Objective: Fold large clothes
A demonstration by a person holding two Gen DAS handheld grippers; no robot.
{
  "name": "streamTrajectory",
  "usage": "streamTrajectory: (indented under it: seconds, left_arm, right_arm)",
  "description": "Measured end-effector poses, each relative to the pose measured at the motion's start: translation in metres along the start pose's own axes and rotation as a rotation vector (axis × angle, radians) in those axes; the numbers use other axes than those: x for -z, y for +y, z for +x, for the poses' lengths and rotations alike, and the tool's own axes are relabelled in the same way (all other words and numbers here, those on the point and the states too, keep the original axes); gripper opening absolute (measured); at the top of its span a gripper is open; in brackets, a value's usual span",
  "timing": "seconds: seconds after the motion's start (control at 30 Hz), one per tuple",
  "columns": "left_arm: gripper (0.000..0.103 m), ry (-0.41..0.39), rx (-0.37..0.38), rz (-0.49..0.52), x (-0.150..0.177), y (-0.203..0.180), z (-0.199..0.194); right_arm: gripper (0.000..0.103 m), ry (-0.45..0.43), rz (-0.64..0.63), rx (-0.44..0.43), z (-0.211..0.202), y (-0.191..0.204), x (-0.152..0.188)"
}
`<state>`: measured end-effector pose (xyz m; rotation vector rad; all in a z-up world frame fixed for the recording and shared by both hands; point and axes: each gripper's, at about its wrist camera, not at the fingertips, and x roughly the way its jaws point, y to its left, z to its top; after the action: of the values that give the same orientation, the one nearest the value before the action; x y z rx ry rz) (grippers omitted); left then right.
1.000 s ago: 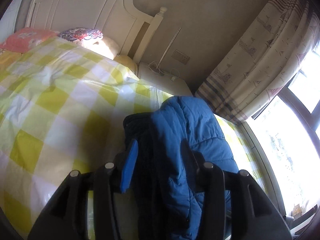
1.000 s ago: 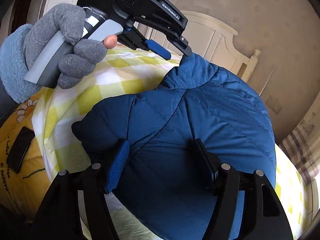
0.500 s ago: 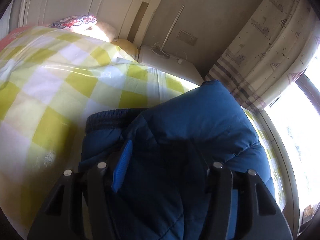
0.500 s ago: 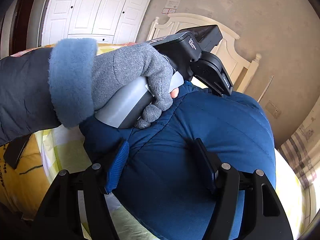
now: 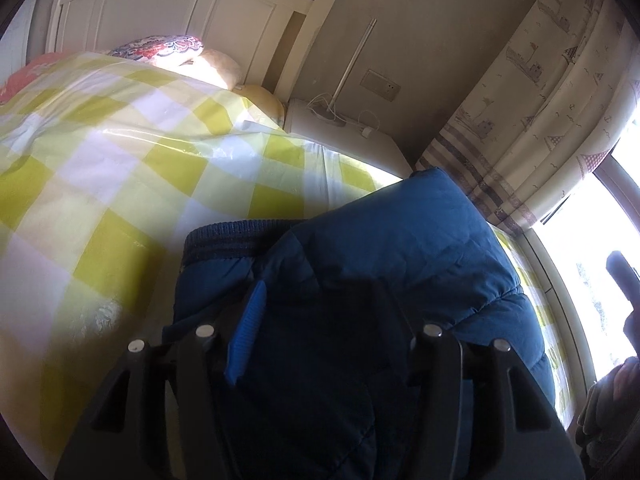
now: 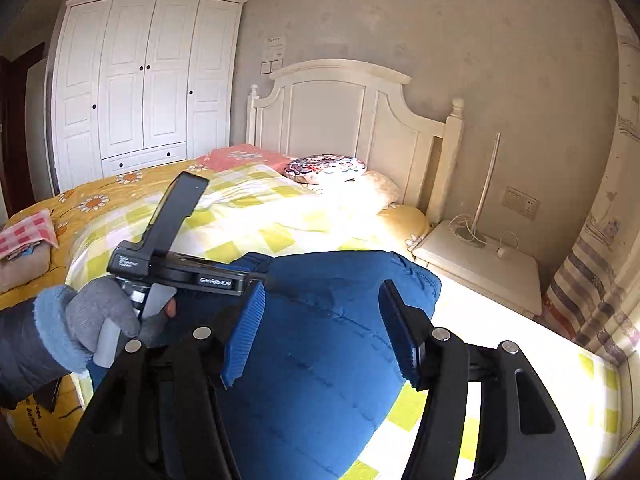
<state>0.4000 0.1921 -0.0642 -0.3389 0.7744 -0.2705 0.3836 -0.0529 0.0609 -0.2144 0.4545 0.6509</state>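
The blue padded jacket (image 6: pixel 320 360) lies bunched on the yellow-checked bed cover (image 5: pixel 100 168), near the bed's window-side edge, with its ribbed hem (image 5: pixel 236 236) turned toward the headboard (image 6: pixel 340 112). The right gripper (image 6: pixel 324 336) stands with its fingers wide apart above the jacket's top layer, holding nothing. The left gripper (image 5: pixel 320 332) sits low over a fold; its fingers look spread with cloth between them, but shadow hides the far pad, so I cannot tell whether they pinch it. To do this fold well, each gripper should take a full bite of the thick quilting at matching corners, lift both sides level, and lay the layer flat so edges meet. The slippery padding probably springs back, so press down before letting go.
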Motion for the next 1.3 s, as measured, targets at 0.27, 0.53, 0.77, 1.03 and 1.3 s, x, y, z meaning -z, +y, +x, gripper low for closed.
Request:
streamTrajectory:
  seconds: [0.27,0.53,0.77,1.03,1.3]
  left_arm:
    - [0.06,0.005,-0.053,0.027,0.0,-0.005,0.0]
    - [0.062,0.015,-0.068,0.023,-0.001,-0.001,0.003]
    - [0.063,0.012,-0.065,0.021,0.0,0.0,0.002]
    - [0.063,0.03,-0.061,-0.002,0.001,0.006,-0.001]
    - [0.088,0.087,0.104,-0.184,0.049,0.059,-0.064]
  right_arm:
    - [0.058,0.23,0.061,0.026,0.14,-0.059,-0.017]
    - [0.058,0.421,0.035,0.02,0.188,-0.06,0.003]
    - [0.059,0.508,0.007,0.0,0.225,-0.052,0.004]
    - [0.063,0.455,0.069,0.03,0.215,-0.059,0.012]
    - [0.096,0.319,0.61,-0.299,0.055,-0.129,0.084]
